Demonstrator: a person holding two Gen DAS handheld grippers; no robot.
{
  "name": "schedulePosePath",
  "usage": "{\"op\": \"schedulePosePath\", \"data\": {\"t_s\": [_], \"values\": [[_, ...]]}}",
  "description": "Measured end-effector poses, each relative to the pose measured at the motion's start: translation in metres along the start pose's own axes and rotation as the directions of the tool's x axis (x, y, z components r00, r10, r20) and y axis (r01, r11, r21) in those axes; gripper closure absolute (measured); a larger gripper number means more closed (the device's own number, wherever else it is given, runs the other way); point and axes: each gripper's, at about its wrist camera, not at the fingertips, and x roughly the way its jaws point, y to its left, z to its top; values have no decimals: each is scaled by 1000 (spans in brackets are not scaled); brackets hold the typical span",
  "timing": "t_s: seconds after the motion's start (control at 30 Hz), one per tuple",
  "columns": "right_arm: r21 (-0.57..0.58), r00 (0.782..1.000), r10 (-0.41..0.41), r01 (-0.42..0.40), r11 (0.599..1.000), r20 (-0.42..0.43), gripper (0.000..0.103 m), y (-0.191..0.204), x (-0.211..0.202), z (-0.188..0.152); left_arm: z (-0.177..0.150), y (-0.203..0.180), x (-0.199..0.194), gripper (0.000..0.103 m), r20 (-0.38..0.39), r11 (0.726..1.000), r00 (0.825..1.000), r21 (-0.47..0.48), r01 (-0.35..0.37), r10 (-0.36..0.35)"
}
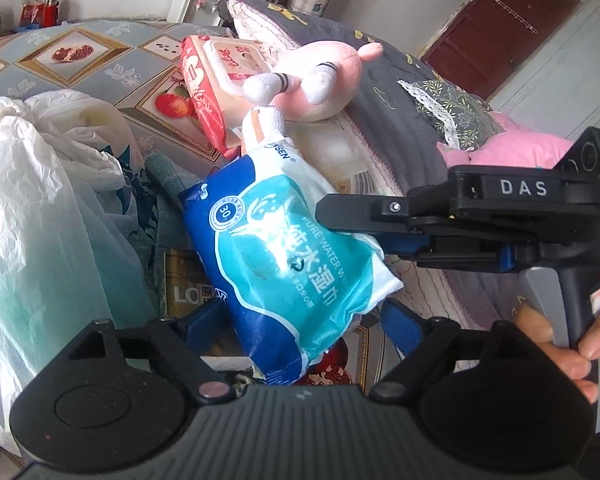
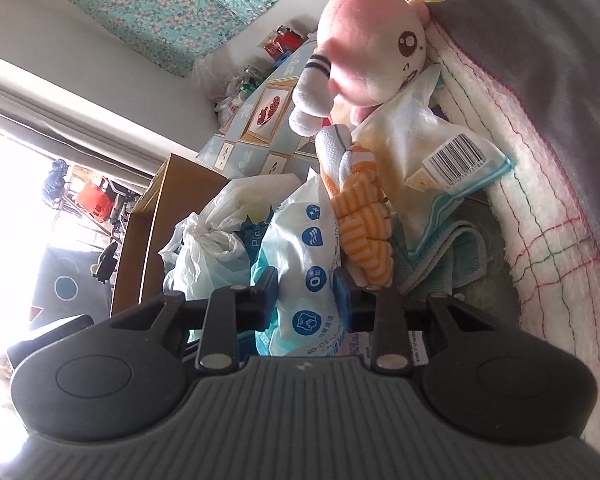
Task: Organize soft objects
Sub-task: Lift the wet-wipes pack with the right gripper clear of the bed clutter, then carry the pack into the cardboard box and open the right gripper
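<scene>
A blue and teal pack of wet wipes (image 1: 284, 256) lies tilted between the fingers of my left gripper (image 1: 302, 320). Those jaws stand wide apart and neither blue pad touches the pack. My right gripper (image 1: 364, 232) reaches in from the right and pinches the pack's right edge. In the right wrist view the same pack (image 2: 304, 248) is squeezed between the two blue pads of my right gripper (image 2: 304, 296). A pink plush toy (image 1: 320, 84) (image 2: 364, 52) rests behind it against the grey quilt (image 1: 380, 92). An orange-striped cloth (image 2: 364, 232) lies beside the pack.
A red wipes pack (image 1: 216, 80) leans by the plush. White plastic bags (image 1: 40, 208) (image 2: 208, 240) crowd the left. A yellowish pack with a barcode (image 2: 432, 152) and a teal towel (image 2: 452, 248) lie right. A hand (image 1: 560, 340) holds the right gripper's handle.
</scene>
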Motion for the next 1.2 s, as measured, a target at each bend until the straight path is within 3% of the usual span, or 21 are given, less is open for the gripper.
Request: {"op": "schedulePosePath", "data": {"t_s": [0.27,0.43,0.73,0.9,1.2], "values": [[9,1000,13,-13,1000,-12,75,-5,2,4,14,12,8,11,-26,995,999,-94,38,-41],[47,999,44,-43,998,-15,75,-14,4,4,19,10,13,7,-39,994,998,-101,36,-40],[103,995,97,-94,990,-25,75,-18,10,3,18,15,12,13,0,987,999,-160,36,-37],[110,993,113,-110,988,-20,76,-7,5,-2,16,17,-3,15,22,984,998,-169,57,-54],[9,989,143,-143,990,29,76,47,-23,-9,13,7,-64,15,126,989,991,-132,68,-52]]}}
